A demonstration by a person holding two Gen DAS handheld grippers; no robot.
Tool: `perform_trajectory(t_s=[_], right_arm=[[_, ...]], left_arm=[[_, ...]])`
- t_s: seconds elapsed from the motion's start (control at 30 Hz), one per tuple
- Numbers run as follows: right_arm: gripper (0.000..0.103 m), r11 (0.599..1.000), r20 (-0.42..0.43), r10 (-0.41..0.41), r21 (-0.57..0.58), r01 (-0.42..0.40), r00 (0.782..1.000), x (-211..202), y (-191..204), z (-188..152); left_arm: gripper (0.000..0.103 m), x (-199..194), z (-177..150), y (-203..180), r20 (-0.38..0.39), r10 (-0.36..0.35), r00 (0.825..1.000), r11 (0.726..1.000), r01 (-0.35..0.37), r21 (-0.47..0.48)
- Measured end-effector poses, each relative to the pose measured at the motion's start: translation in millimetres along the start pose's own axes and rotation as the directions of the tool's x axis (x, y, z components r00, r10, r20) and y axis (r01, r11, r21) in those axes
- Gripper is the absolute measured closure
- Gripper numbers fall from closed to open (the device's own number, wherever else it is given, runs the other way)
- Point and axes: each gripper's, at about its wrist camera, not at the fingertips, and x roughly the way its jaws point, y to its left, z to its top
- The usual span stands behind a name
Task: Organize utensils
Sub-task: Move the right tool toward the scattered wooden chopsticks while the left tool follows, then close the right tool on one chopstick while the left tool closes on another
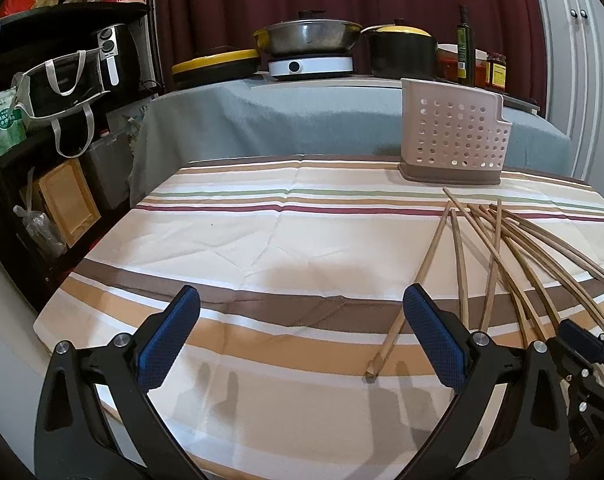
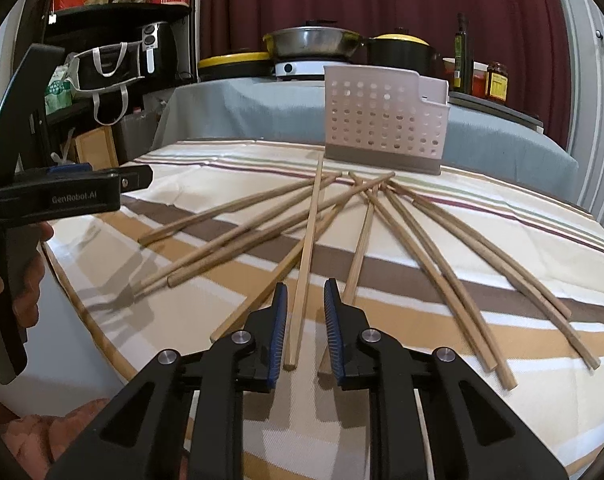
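Note:
Several wooden chopsticks [image 2: 417, 248] lie fanned out on the striped tablecloth [image 2: 501, 216]. A pale perforated utensil holder [image 2: 385, 120] stands upright at the table's far edge, just behind them. My right gripper [image 2: 306, 320] is low at the near edge. Its jaws are narrowly apart around the near end of one light chopstick [image 2: 306, 264], which rests on the cloth with gaps on both sides. In the left wrist view my left gripper [image 1: 302, 332] is wide open over bare cloth, left of the chopsticks [image 1: 497, 248]. The holder [image 1: 453, 136] is far right there.
A person's hand [image 2: 26, 280] holds the left gripper [image 2: 134, 178] at the left edge. Behind the table, a grey-covered counter [image 1: 262, 120] carries pots and bottles. A dark shelf [image 1: 42, 92] with bags stands on the left.

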Motion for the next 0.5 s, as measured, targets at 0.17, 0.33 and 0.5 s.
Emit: perform_trajectory(t_s=[0.17, 0.33, 0.5], right_arm=[[0.086, 1.0, -0.011, -0.004, -0.011, 0.004, 1.0, -1.0, 2.5, -3.0], [0.088, 1.0, -0.013, -0.012, -0.011, 0.012, 1.0, -3.8, 4.9, -4.8], [0.091, 1.0, -0.011, -0.014, 0.002, 0.014, 1.0, -5.6, 1.5, -6.6]], left_arm=[[0.004, -1.0, -2.3, -1.6, 0.004, -0.01, 1.0, 1.0, 0.01, 0.007], [0.004, -1.1, -5.0, -2.7, 0.005, -0.019, 1.0, 1.0, 0.019, 0.011], [0.004, -1.4, -8.7, -3.7, 0.004, -0.026, 1.0, 1.0, 0.026, 0.013]])
